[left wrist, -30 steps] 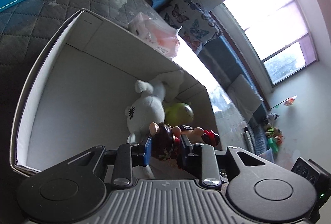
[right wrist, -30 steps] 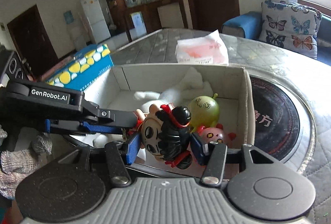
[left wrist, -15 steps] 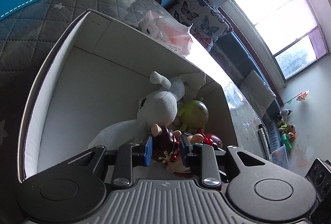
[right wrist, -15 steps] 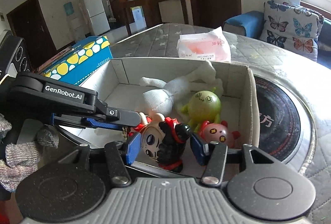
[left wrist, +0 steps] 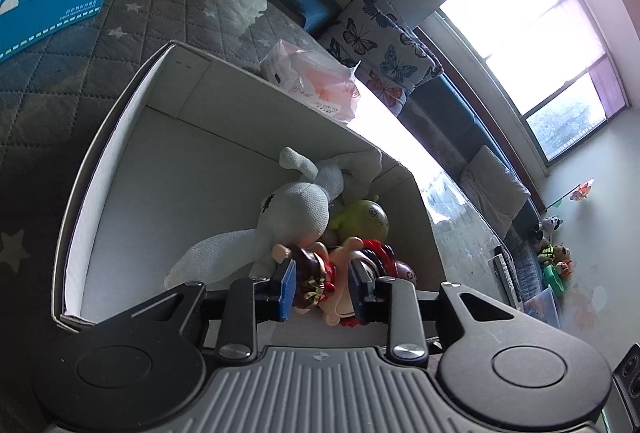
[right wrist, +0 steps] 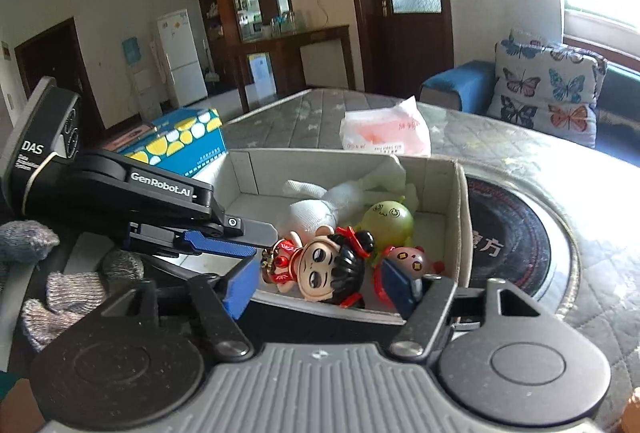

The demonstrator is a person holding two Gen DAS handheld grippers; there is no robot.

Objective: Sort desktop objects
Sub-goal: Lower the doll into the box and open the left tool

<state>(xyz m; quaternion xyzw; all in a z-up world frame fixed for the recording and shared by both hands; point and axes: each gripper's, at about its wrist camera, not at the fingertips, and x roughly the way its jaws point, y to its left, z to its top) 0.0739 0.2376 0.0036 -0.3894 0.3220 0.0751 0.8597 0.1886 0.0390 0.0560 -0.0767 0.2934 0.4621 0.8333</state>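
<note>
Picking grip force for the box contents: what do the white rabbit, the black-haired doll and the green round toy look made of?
White rabbit: soft knitted fabric, matte; woven mesh texture and limp ears. Black-haired doll: hard plastic or vinyl, glossy; highlights on its hair and face. Green round toy: smooth, slightly shiny, likely plastic or rubber; which one is unclear.

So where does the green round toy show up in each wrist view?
Left wrist: the green round toy lies right of centre, in the box's far right corner, beside the white knitted rabbit.
Right wrist: the toy sits just right of centre, behind the black-haired doll.
Shared landmark: the pink plastic packet behind the box.
</note>
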